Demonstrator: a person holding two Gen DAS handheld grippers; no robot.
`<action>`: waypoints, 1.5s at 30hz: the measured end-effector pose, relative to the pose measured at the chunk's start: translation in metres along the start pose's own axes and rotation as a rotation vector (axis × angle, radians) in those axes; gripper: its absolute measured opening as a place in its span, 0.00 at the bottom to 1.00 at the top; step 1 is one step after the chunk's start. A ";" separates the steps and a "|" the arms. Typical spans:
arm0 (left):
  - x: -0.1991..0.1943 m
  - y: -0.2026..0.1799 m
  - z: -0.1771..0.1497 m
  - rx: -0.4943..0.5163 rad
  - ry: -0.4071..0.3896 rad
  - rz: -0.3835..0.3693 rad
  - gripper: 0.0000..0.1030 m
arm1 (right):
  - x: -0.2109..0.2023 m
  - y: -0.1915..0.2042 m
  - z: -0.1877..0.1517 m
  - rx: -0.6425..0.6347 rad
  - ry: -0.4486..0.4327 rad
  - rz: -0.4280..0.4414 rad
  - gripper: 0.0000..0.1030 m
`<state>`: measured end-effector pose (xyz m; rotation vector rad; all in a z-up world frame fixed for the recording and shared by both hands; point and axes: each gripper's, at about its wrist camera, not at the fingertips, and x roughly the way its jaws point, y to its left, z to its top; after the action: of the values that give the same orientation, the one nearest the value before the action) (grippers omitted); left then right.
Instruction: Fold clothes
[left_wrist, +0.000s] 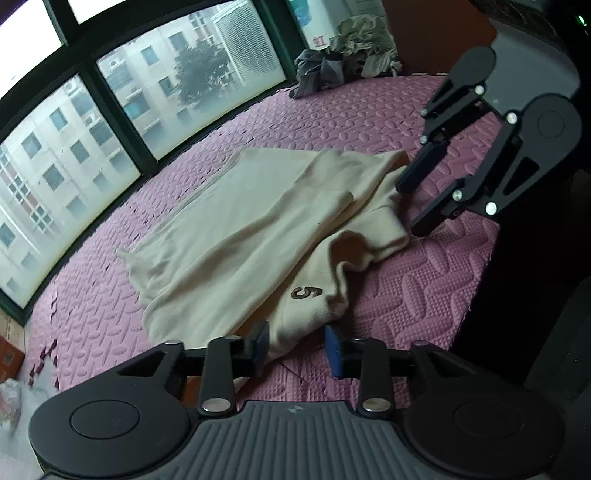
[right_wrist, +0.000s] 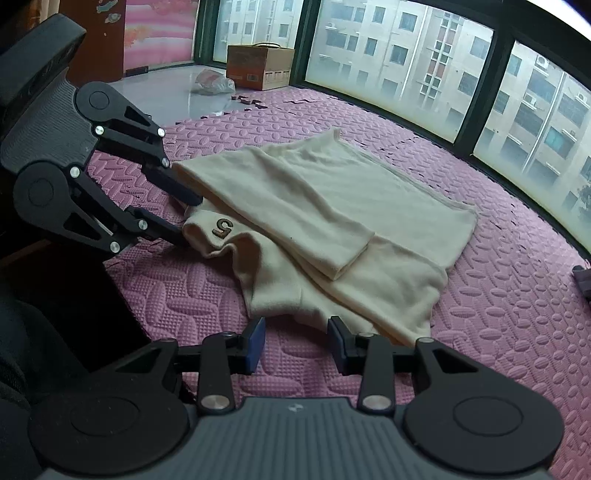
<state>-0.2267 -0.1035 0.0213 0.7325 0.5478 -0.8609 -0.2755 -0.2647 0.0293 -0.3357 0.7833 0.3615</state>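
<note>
A cream garment (left_wrist: 236, 221) with a brown "5" patch (left_wrist: 306, 292) lies partly folded on the pink foam mat (left_wrist: 417, 295); it also shows in the right wrist view (right_wrist: 332, 221). My left gripper (left_wrist: 295, 345) is open, its fingers on either side of the garment's near corner by the patch. It shows from the side in the right wrist view (right_wrist: 186, 221). My right gripper (right_wrist: 297, 343) is open at the garment's near edge, its fingers just short of the cloth. In the left wrist view my right gripper (left_wrist: 408, 208) is open around the garment's far corner.
A heap of grey and beige clothes (left_wrist: 347, 55) lies at the mat's far end by the windows (left_wrist: 184, 81). A cardboard box (right_wrist: 258, 64) and a plastic bag (right_wrist: 214, 83) stand on bare floor beyond the mat. A dark chair (right_wrist: 33, 92) rises beside the mat.
</note>
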 end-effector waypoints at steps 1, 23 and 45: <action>0.000 0.000 0.000 -0.003 -0.004 -0.004 0.22 | 0.000 0.000 0.001 -0.004 0.001 0.001 0.36; 0.002 0.027 0.005 -0.129 -0.072 0.000 0.09 | 0.007 0.018 -0.002 -0.197 -0.043 -0.047 0.35; 0.000 0.002 -0.001 -0.004 -0.087 0.016 0.12 | -0.003 -0.015 0.012 -0.017 -0.096 0.006 0.08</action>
<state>-0.2248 -0.1021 0.0217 0.6918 0.4654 -0.8730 -0.2628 -0.2737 0.0417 -0.3299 0.6880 0.3871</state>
